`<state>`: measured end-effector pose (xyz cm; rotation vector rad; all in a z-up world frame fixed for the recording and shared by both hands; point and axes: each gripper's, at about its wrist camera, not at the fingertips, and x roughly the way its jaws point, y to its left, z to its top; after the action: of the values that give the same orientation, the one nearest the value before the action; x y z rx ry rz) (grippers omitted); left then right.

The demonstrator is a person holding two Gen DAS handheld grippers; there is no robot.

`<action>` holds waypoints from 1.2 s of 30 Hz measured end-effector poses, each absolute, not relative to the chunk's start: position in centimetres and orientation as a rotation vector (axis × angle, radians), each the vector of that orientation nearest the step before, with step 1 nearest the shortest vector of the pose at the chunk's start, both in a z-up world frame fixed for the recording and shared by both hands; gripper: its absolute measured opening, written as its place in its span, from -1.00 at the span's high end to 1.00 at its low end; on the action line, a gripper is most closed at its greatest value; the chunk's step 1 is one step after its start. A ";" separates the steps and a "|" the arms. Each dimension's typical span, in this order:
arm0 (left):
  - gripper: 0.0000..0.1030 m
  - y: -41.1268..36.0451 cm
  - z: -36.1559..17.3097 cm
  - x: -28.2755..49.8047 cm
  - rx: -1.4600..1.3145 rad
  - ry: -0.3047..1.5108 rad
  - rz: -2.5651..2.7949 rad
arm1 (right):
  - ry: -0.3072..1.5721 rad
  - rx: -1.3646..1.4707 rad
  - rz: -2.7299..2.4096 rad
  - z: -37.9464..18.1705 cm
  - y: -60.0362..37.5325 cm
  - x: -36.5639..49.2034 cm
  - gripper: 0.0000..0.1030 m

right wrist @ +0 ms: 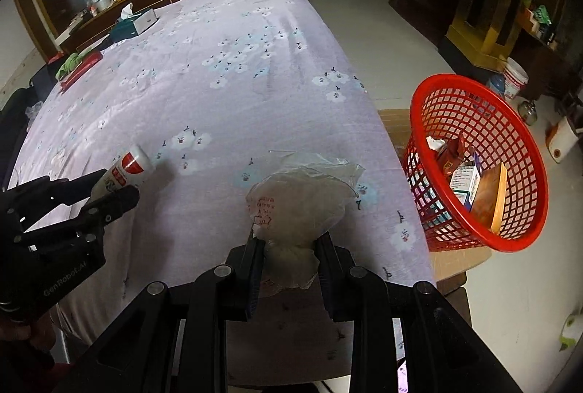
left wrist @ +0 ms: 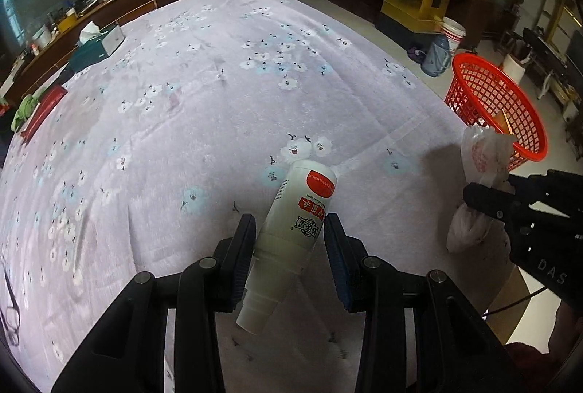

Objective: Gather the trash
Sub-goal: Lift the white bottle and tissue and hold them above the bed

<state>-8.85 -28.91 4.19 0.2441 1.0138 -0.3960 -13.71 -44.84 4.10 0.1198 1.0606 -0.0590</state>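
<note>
Our left tool (left wrist: 288,247) brackets the bottle (left wrist: 291,240) lying on the surface (left wrist: 204,94), fingers apart; our right tool (right wrist: 289,247) pinches the bag (right wrist: 298,200) beside the basket (right wrist: 524,232).

Bottle (left wrist: 291,236) between jaws of left gripper (left wrist: 288,247), near front edge of desk (left wrist: 218,72). Plastic bag (right wrist: 298,207) between jaws of right gripper (right wrist: 289,265), right of bottle, at desk's front right corner. Basket (right wrist: 524,152) off desk's right edge, tilted, on cardboard (right wrist: 459,258); boxes (right wrist: 473,185) inside it. Tissue box (left wrist: 98,45) at far left of desk. Bucket (left wrist: 453,33) on floor behind basket.
</note>
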 end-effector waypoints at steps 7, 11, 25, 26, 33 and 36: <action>0.28 -29.2 4.1 -10.2 0.265 1.017 -0.396 | 1.063 0.119 -0.032 3.6 -44.7 -14.3 0.44; 0.28 -28.6 4.6 -10.1 0.274 0.990 -0.437 | 1.048 0.136 -0.074 4.1 -44.3 -14.8 0.44; 0.28 -24.6 6.0 -9.8 0.310 0.921 -0.584 | 1.002 0.188 -0.219 5.5 -39.2 -17.0 0.44; 0.28 -24.4 6.2 -9.9 0.310 0.910 -0.594 | 0.999 0.190 -0.225 5.7 -39.0 -17.1 0.44; 0.28 -23.7 6.5 -9.5 0.277 0.886 -0.611 | 0.988 0.169 -0.249 6.2 -37.6 -17.5 0.44; 0.28 -23.8 6.5 -9.3 0.256 0.892 -0.599 | 1.003 0.164 -0.245 5.9 -37.9 -17.5 0.44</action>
<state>-9.33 -23.81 6.48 0.2563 0.8916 -0.5992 -17.45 -37.88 5.87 0.1640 1.0035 -0.2454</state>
